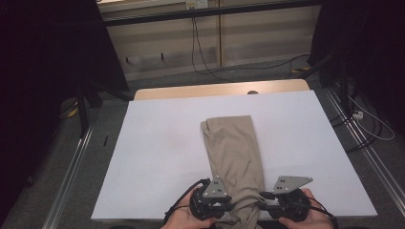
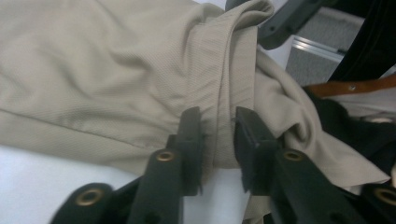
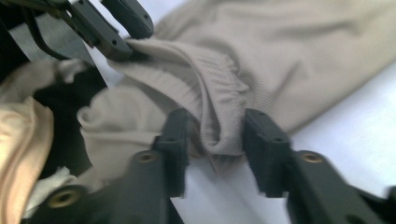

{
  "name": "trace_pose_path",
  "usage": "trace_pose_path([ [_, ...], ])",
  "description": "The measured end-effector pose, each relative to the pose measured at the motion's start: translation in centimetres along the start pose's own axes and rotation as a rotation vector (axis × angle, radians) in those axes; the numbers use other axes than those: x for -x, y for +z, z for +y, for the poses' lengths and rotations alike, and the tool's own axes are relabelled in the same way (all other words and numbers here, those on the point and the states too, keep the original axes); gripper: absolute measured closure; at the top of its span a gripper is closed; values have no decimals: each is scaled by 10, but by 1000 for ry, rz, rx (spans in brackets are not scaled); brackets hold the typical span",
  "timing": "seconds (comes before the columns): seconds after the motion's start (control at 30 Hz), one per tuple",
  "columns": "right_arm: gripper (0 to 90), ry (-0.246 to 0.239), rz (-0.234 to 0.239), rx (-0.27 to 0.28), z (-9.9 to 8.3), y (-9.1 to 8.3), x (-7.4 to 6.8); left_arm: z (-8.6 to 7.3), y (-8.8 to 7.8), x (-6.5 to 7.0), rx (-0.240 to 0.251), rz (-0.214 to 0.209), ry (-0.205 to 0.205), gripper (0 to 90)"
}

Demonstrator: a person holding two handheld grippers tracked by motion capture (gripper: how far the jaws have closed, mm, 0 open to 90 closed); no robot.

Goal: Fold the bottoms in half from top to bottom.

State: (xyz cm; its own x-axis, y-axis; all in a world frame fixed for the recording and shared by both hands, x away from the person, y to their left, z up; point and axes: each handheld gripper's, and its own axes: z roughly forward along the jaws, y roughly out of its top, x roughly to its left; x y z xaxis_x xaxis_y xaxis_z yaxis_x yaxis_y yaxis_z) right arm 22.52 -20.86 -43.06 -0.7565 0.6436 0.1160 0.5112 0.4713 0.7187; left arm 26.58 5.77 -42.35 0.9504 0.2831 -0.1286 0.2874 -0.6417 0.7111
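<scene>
Your left gripper point(image 2: 217, 135) has its jaws apart, a ribbed fold of the tan trousers point(image 1: 234, 152) between them, the pads not pressing. Your right gripper point(image 3: 215, 140) also stands apart around a bunched fold, loose in the gap. Both sit at the near edge of the white table point(image 1: 157, 143); the folded trousers run away across its middle.

Plain beige trousers point(image 1: 234, 152) on white table cover point(image 1: 157, 157); black tools, grey plates.
</scene>
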Motion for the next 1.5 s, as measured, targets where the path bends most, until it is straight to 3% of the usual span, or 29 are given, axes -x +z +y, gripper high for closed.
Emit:
trace_pose_path([
  [0.07, 461, 31, 7, 50, 4, -6, 4, 3, -6, -6, 41, 20, -14, 566],
  [0.13, 415, 46, 16, 96, 10, -11, 10, 8, -13, -17, 69, 51, -15, 498],
  [0.23, 341, 45, -26, 128, 21, -15, 23, 16, -19, -39, 103, 121, -29, 333],
  [0.3, 317, 37, -29, 121, 29, -11, 36, 19, -20, -59, 152, 177, -62, 315],
  [0.33, 321, 48, -45, 123, 32, -8, 44, 20, -18, -68, 165, 214, -89, 266],
  [0.43, 329, 67, -83, 116, 43, 3, 69, 22, -13, -98, 152, 252, -137, 237],
  [0.5, 341, 72, -111, 106, 52, 11, 85, 25, -7, -118, 107, 257, -170, 192],
  [0.57, 339, 84, -141, 108, 63, 19, 99, 29, -6, -136, 119, 315, -177, 185],
  [0.67, 351, 101, -188, 120, 78, 29, 120, 37, -3, -163, 143, 353, -221, 165],
  [0.73, 369, 130, -182, 147, 87, 35, 134, 43, -1, -177, 140, 364, -234, 177],
  [0.8, 344, 122, -191, 167, 97, 41, 147, 48, 0, -193, 110, 380, -238, 179],
  [0.83, 345, 118, -200, 169, 101, 46, 153, 49, 2, -200, 120, 389, -262, 186],
  [0.9, 330, 117, -230, 140, 111, 55, 166, 52, 0, -216, 135, 391, -285, 190],
  [0.97, 346, 134, -230, 127, 119, 63, 180, 55, -1, -229, 155, 407, -306, 191],
  [1.07, 358, 153, -245, 98, 130, 80, 202, 60, 5, -245, 147, 416, -304, 198],
  [1.2, 389, 158, -256, 68, 143, 104, 225, 67, 19, -257, 112, 399, -293, 240],
  [1.3, 393, 152, -244, 62, 147, 119, 236, 65, 31, -267, 120, 382, -330, 284],
  [1.37, 398, 149, -247, 30, 144, 128, 244, 60, 38, -272, 109, 374, -339, 299],
  [1.5, 386, 166, -236, 14, 140, 134, 252, 51, 47, -279, 61, 348, -385, 253],
])
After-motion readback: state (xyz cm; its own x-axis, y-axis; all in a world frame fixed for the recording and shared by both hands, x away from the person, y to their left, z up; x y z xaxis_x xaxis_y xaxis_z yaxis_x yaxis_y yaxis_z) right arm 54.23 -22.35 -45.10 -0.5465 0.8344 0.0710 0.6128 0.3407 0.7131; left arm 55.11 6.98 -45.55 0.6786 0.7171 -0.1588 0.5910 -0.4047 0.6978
